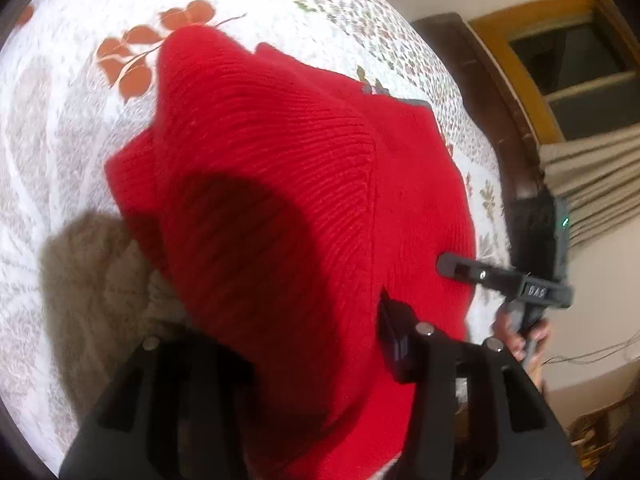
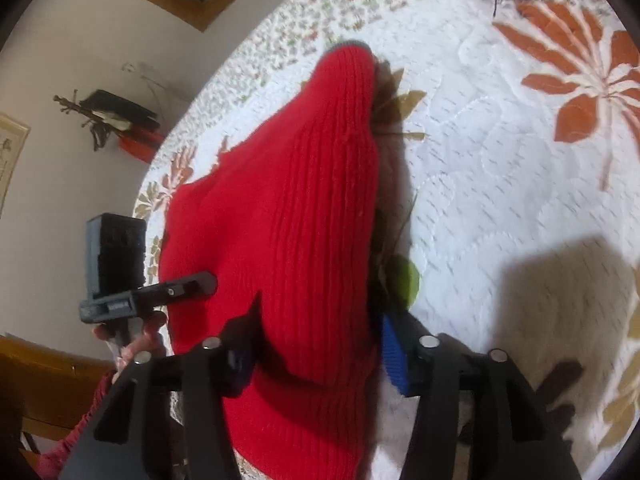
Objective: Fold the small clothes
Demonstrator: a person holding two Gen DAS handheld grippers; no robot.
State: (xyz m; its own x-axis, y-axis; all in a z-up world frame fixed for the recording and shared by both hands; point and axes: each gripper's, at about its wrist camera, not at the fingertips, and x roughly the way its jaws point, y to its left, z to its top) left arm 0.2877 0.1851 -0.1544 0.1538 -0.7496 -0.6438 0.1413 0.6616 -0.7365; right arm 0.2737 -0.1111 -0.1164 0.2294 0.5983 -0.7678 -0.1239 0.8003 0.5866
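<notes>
Both tools, the left tool and right tool, were clenched on the red ribbed knit garment, lifting its near edge above the white floral quilted bed, probably to fold it over.

Bright, warm indoor light is falling from above; both fisheye views are bowing straight lines and darkening into black corners; motion blur is smearing the quilt print toward the edges; a soft grey shadow is lying on the quilt at lower left in the left view and lower right in the right view; the red knit garment is glowing saturated, its ribs softening close to the lens.
</notes>
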